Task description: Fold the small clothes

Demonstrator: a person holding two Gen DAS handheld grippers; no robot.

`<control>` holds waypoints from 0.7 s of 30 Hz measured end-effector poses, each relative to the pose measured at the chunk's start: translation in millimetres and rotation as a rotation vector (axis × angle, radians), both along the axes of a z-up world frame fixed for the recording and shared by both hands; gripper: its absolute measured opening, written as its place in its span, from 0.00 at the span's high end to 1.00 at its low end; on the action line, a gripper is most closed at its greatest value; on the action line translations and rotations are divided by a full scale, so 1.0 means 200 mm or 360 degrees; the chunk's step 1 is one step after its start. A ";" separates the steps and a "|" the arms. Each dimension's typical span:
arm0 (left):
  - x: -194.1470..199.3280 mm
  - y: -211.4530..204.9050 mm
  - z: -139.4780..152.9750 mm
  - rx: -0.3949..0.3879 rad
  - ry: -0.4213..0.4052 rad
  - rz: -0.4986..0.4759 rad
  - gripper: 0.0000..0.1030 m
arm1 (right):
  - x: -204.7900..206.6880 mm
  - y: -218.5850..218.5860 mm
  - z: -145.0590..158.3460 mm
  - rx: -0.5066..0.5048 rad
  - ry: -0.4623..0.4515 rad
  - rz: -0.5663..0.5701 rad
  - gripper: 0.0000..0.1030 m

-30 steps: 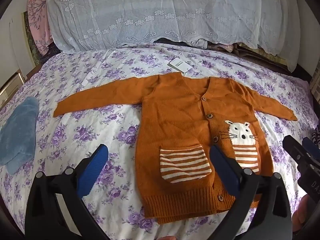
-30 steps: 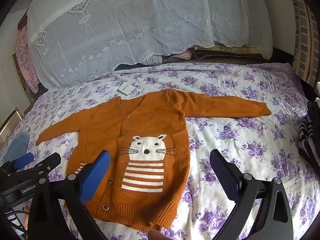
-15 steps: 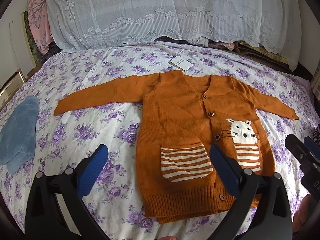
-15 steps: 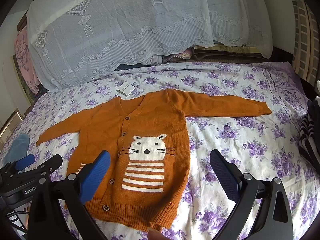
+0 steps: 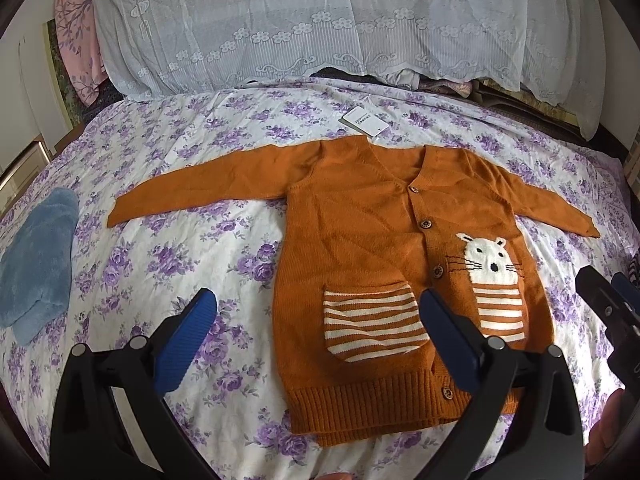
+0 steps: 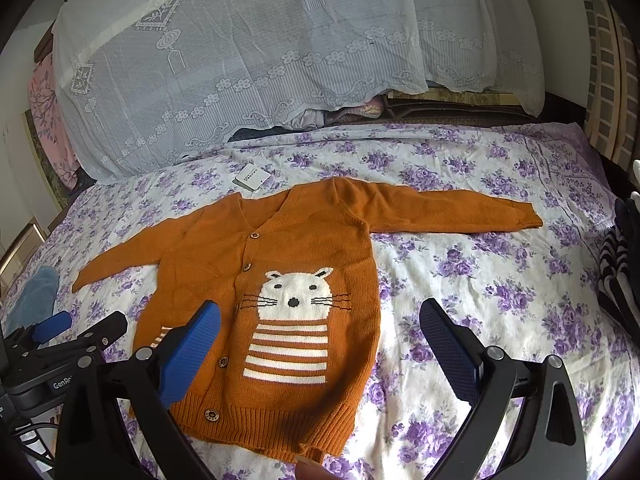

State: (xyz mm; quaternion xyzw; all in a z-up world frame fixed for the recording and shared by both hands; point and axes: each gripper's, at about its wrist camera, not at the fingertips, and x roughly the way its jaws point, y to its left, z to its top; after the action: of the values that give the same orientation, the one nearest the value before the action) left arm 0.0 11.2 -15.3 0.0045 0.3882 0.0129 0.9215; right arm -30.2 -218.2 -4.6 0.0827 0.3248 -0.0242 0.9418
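Jaws on both my grippers spread wide, holding nothing. Orange cardigan (image 5: 360, 240) lies flat on bed (image 5: 180, 280), sleeves out, buttoned.

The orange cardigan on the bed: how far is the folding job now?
Done: the orange cardigan lies flat on the floral bedsheet, buttoned, front up, with both sleeves spread out to the sides. In hand: nothing; the left gripper and the right gripper are both open above the hem, their fingers holding no cloth. Left: all of the folding, as no sleeve or side is turned in yet.
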 end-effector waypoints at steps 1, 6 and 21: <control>0.01 -0.01 0.01 0.0002 0.0005 0.0001 0.04 | 0.00 0.00 0.00 0.0000 0.0000 -0.0001 0.03; 0.01 -0.01 0.01 0.0002 0.0009 0.0001 0.04 | 0.00 0.00 0.00 0.0001 0.0001 0.0000 0.03; 0.00 0.00 0.00 -0.0001 0.0018 0.0003 0.04 | 0.00 0.00 0.00 0.0003 0.0000 0.0000 0.03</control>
State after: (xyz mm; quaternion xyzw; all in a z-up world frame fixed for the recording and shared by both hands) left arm 0.3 10.7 -16.1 0.0039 0.3932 0.0134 0.9193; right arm -30.5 -218.5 -4.1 0.0838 0.3250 -0.0239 0.9417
